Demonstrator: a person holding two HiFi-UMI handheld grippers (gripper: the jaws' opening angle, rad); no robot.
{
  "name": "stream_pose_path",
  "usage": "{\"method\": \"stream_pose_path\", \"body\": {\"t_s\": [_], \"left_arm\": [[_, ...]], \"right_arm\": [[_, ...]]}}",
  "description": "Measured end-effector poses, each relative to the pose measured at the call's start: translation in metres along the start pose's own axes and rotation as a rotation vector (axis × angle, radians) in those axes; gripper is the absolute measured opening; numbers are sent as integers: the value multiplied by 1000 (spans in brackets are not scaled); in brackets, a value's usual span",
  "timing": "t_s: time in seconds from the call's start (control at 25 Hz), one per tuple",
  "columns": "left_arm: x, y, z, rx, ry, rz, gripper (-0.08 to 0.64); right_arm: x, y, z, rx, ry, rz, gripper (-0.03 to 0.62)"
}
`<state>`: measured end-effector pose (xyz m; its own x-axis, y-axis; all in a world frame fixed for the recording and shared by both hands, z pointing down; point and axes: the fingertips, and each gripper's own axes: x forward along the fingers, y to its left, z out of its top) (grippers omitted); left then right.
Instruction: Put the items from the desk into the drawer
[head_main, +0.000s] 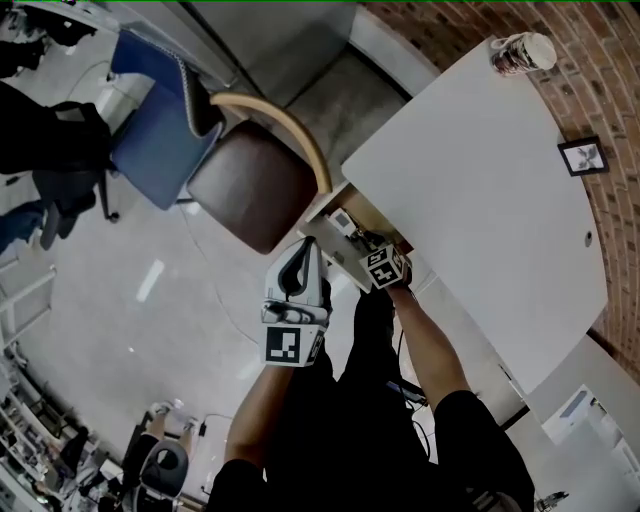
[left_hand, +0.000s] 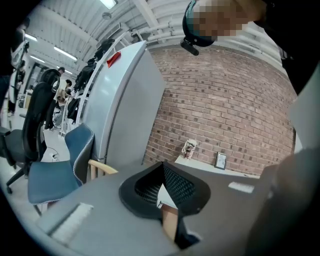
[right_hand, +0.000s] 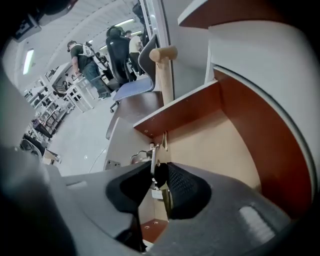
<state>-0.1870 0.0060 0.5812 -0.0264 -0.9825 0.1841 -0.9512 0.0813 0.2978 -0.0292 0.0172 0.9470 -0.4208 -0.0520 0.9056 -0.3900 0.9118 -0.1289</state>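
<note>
The open wooden drawer (head_main: 352, 215) sits under the near-left edge of the white desk (head_main: 480, 200). My right gripper (head_main: 368, 243) points steeply down into the drawer (right_hand: 215, 145). In the right gripper view its jaws (right_hand: 159, 172) are shut on a small thin metal item (right_hand: 154, 155) with a pale tag. My left gripper (head_main: 303, 250) hovers beside the drawer's left, shut and holding nothing (left_hand: 162, 167). On the desk stand a patterned cup (head_main: 522, 52) and a small picture frame (head_main: 582, 156), both by the brick wall.
A brown-seated chair with a curved wooden back (head_main: 250, 185) stands close to the drawer's left. Behind it is a blue chair (head_main: 155, 130). A brick wall (head_main: 600, 90) runs along the desk's far side. People stand far off in the room.
</note>
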Motion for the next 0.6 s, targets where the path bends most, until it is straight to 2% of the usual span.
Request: {"method": "stream_pose_path", "body": {"t_s": [0.24,0.6], "left_arm": [[7,12,-23,10,39,17,20],[7,21,-41,-32,50,54,20]], "right_arm": [[34,-13,-13,1,10,2,95],[59,-18,-19,9,63,14,95]]}}
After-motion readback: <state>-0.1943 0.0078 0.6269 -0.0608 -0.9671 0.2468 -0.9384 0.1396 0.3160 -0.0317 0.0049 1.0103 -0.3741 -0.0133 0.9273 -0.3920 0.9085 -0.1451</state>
